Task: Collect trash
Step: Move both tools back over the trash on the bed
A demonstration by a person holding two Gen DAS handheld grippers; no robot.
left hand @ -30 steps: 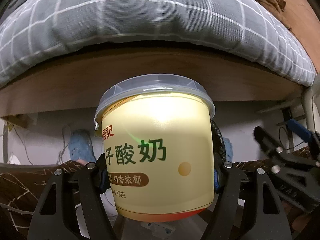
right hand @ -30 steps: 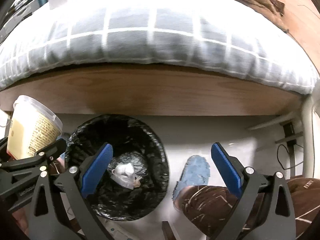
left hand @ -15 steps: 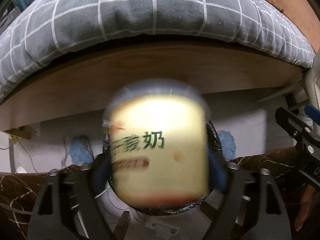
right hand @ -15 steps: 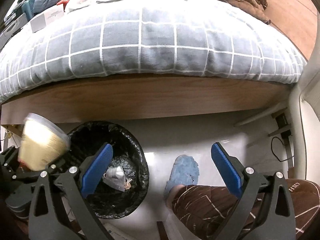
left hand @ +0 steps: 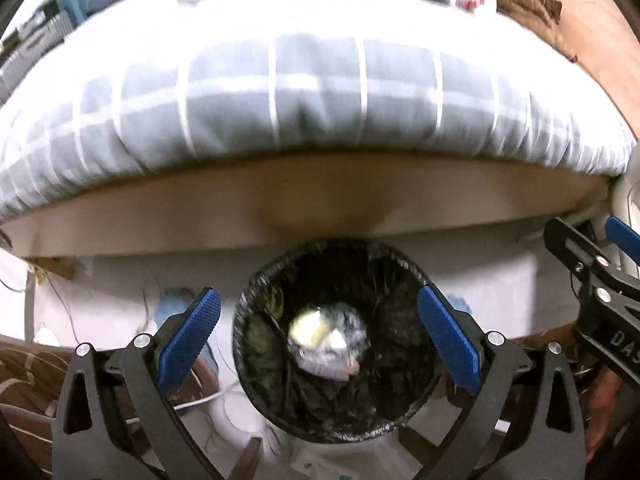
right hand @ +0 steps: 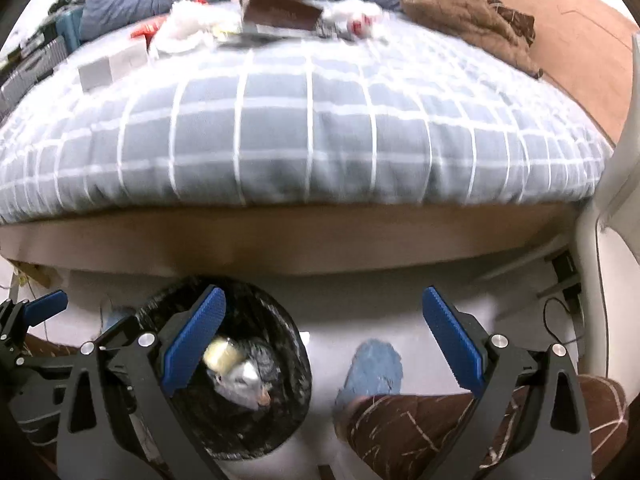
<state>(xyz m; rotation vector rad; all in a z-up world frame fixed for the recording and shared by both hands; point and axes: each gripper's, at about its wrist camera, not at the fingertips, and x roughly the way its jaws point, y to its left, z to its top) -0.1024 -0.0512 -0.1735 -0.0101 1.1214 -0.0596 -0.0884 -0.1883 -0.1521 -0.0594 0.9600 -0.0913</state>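
A round bin with a black liner [left hand: 336, 416] stands on the floor by the bed; it also shows in the right wrist view [right hand: 280, 412]. The yellow yogurt cup [left hand: 307, 329] lies blurred inside it on crumpled grey-white trash [left hand: 336, 356]; the cup also shows in the right wrist view [right hand: 221, 353]. My left gripper [left hand: 318, 334] is open and empty above the bin. My right gripper [right hand: 324, 340] is open and empty, to the right of the bin, over the floor.
A bed with a grey checked cover [right hand: 304, 132] and a wooden side board [right hand: 304, 236] fills the back. Boxes, tissues and wrappers [right hand: 280, 12] lie on the bed. A blue slipper [right hand: 374, 372] and a leg in brown trousers [right hand: 420, 428] are at lower right.
My left gripper has opened and let go of the yogurt cup, which has dropped into the bin. Both grippers have risen, showing more of the bed top.
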